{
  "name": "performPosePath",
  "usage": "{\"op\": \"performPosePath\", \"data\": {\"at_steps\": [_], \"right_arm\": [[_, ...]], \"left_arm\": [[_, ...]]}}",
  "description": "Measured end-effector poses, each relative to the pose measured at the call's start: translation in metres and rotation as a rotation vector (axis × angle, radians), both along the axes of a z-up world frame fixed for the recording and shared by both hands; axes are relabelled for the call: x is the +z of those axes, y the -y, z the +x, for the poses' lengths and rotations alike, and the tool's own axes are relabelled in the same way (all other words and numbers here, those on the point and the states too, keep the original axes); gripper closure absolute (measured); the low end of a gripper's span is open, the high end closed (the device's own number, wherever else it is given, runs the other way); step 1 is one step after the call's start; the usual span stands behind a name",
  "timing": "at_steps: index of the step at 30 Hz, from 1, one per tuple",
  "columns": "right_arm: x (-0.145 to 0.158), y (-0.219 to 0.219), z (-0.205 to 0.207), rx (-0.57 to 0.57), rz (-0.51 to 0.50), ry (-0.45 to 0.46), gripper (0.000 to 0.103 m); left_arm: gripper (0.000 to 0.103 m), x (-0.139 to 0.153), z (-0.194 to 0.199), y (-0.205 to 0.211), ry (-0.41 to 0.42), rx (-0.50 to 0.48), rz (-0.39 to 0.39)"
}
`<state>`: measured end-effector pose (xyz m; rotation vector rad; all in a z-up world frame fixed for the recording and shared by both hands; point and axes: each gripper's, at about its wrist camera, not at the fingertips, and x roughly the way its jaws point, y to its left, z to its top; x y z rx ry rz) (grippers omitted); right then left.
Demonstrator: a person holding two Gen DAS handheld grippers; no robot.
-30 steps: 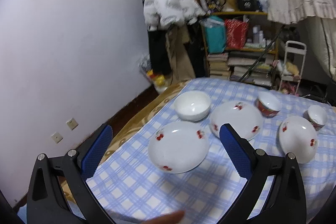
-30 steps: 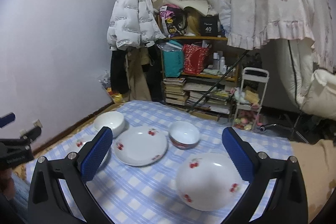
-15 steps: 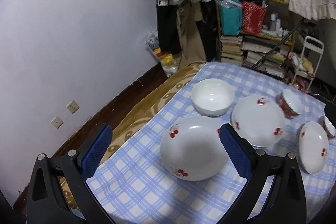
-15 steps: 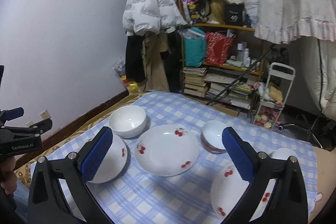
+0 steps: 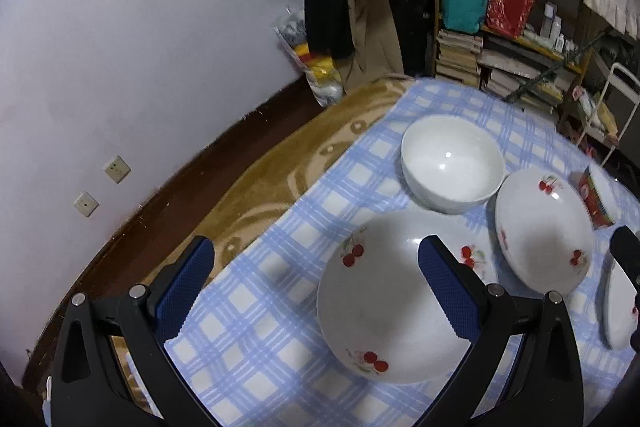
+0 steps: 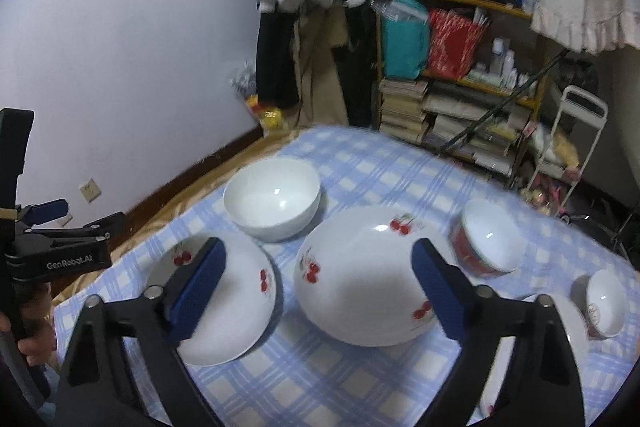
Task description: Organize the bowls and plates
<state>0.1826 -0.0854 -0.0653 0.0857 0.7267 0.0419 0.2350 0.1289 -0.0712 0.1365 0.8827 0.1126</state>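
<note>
Hovering over the checked blue cloth (image 5: 256,323), your left gripper (image 5: 316,283) has its blue pads spread wide and nothing between them; its right pad hangs above the nearest cherry plate (image 5: 384,303), with no contact I can make out. Just beyond that plate sits the plain white bowl (image 5: 452,163), rim up, close to the plate's far edge. To the right of it lies a second cherry plate (image 5: 544,231), and past that a red-sided bowl (image 5: 598,201) shows only partly at the picture's edge.

Your right gripper (image 6: 320,283) is also parted, and its jaws have just been closing a little, with nothing pinched between the pads. From that camera the second cherry plate (image 6: 360,279) fills the gap between the fingers, lying flat on the cloth. The nearest cherry plate (image 6: 236,311) is partly behind the left pad, and the white bowl (image 6: 272,203) stands behind both. The red-sided bowl (image 6: 486,241) sits to the right of the middle plate, a smaller patterned bowl (image 6: 604,303) further right, and what looks like a third plate (image 6: 500,363) is mostly hidden behind the right finger, so its rim is hard to read.

At the far left, your hand (image 6: 34,339) grips the left tool's handle. A brown blanket (image 5: 280,171) edges the cloth toward the wall.
</note>
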Motion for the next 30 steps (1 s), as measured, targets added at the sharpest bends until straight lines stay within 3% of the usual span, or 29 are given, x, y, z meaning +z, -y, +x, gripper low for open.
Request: {"op": "performPosePath", "data": {"at_steps": [2, 11, 16, 19, 22, 28, 30], "right_arm": [[-0.014, -0.005, 0.01, 0.016, 0.014, -0.048, 0.023], [-0.062, -0.024, 0.03, 0.086, 0.062, -0.205, 0.043], [-0.091, -0.031, 0.037, 0.167, 0.149, -0.332, 0.044], [-0.105, -0.037, 0.037, 0.179, 0.146, -0.384, 0.044], [-0.118, -0.035, 0.04, 0.152, 0.179, -0.412, 0.044], [-0.135, -0.034, 0.053, 0.162, 0.227, -0.438, 0.073], [-0.138, -0.036, 0.056, 0.164, 0.234, -0.453, 0.084]], "left_arm": [[0.002, -0.016, 0.008, -0.002, -0.03, 0.0, 0.007], [0.003, -0.082, 0.034, -0.018, -0.202, 0.068, -0.064], [0.003, -0.111, 0.036, -0.024, -0.284, 0.075, -0.059], [0.003, -0.122, 0.036, -0.025, -0.307, 0.073, -0.055], [0.013, -0.128, 0.036, -0.024, -0.331, 0.049, -0.096], [0.044, -0.139, 0.039, -0.026, -0.363, 0.055, -0.168], [0.065, -0.138, 0.038, -0.026, -0.362, 0.035, -0.196]]}}
